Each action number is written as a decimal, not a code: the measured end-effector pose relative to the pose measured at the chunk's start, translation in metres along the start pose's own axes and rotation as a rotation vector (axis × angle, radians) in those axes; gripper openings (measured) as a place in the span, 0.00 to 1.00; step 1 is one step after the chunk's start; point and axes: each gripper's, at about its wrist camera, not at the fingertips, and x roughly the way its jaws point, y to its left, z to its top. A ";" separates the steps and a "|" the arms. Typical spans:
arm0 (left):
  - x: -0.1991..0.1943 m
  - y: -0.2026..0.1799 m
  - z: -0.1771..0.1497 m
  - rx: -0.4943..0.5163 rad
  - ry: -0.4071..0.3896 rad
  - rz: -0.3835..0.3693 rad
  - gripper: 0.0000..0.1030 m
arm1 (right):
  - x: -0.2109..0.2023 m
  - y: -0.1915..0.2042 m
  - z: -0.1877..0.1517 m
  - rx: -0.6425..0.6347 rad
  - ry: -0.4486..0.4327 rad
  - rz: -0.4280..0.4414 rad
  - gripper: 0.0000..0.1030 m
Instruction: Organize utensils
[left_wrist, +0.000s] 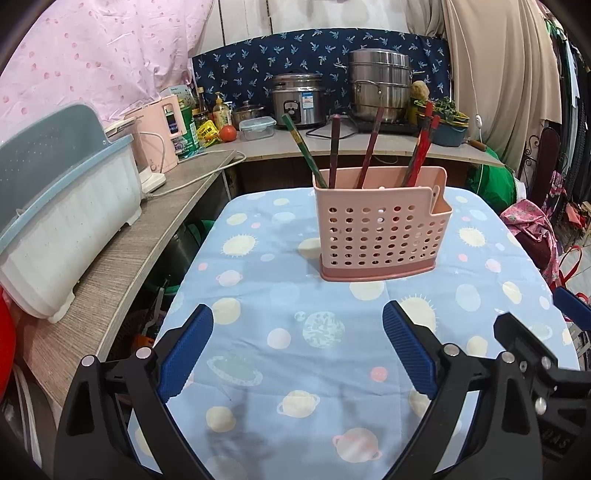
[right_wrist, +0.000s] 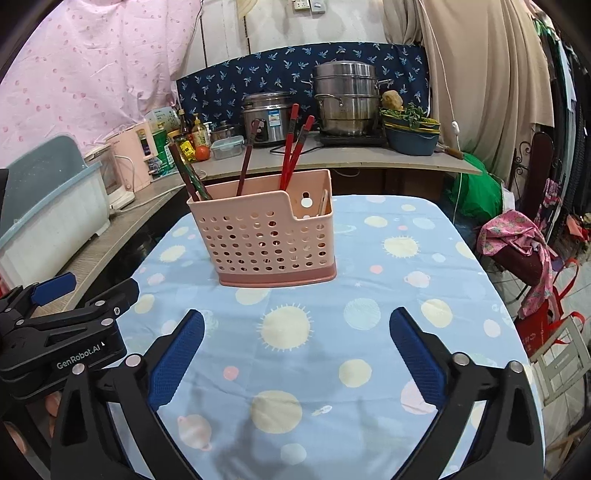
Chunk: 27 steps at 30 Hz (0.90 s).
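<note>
Two grippers, both with fingers spread wide and nothing between them.

Left wrist view: we see the left gripper (left_wrist: 297, 347) low in frame, blue pads apart, hovering over the tablecloth (left_wrist: 258, 369), which is blue with planets. Pink holder (left_wrist: 380, 229) stands upright at 12 o'clock from the gripper, well apart from it, on the cloth. Chopsticks (left_wrist: 369, 147) stick up out of the holder, leaning different ways; one green-dark one (left_wrist: 304, 155) leans toward 11 o'clock, red ones (left_wrist: 421, 147) sit at the holder's right end. At 3 o'clock we see part of the right gripper (left_wrist: 535, 354), just beside the left one. At 9 o'clock, dish rack (left_wrist: 66, 221) on a side counter (left_wrist: 122, 273). Far back at 12 o'clock, rice cooker (left_wrist: 297, 99) and steel steamer pot (left_wrist: 380, 86).

Right wrist view: we see the right gripper (right_wrist: 295, 350), pads apart, over the same cloth (right_wrist: 332, 350). Holder (right_wrist: 269, 232) at 11 o'clock, well apart, upright. Red chopsticks (right_wrist: 291, 144) near its middle, dark ones (right_wrist: 188, 177) at its left end; the low right compartment holds a pale piece we can't identify. Left gripper (right_wrist: 62, 325) shows at 9 o'clock; its finger gap isn't readable from this side. Rice cooker (right_wrist: 267, 118) and steamer pot (right_wrist: 345, 99) behind. Pink bag (right_wrist: 517, 243) at 3 o'clock, off the table.
</note>
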 end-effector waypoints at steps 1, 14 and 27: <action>0.001 0.000 -0.001 -0.001 0.003 -0.002 0.86 | 0.000 0.000 0.000 0.000 -0.001 -0.002 0.94; 0.010 -0.002 -0.010 0.004 0.031 -0.002 0.89 | 0.002 0.001 -0.004 0.004 0.008 -0.013 0.94; 0.013 -0.005 -0.013 0.014 0.037 -0.003 0.90 | 0.003 -0.001 -0.005 0.013 0.010 -0.018 0.94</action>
